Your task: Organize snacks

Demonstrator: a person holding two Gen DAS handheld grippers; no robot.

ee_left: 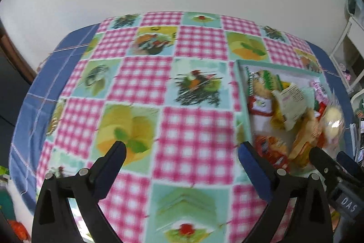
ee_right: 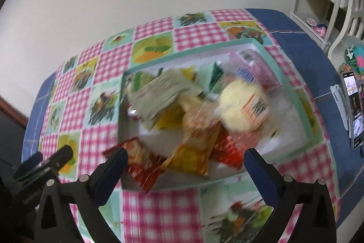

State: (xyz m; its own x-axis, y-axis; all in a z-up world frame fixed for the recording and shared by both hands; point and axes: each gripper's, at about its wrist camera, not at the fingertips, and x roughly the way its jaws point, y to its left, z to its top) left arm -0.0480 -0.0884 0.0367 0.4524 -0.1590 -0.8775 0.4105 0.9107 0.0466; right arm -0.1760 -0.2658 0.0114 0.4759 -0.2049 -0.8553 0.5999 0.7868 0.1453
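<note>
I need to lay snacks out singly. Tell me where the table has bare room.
Bare tablecloth runs from the tray over to the blue border. The tray itself is crowded with piled snack packets. Past it lies a phone.

A tray (ee_right: 282, 74) sits on the right part of the surface (ee_left: 141, 74). Snack packets (ee_right: 195, 115) lie heaped in it. A phone (ee_right: 355, 111) lies right of the tray.

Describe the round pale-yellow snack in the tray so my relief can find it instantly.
On the checked tablecloth sits a mint-rimmed tray heaped with snack packets. Toward its right side lies the pale-yellow bun in clear wrap: the only round, plain item, with an orange barcode label.
</note>
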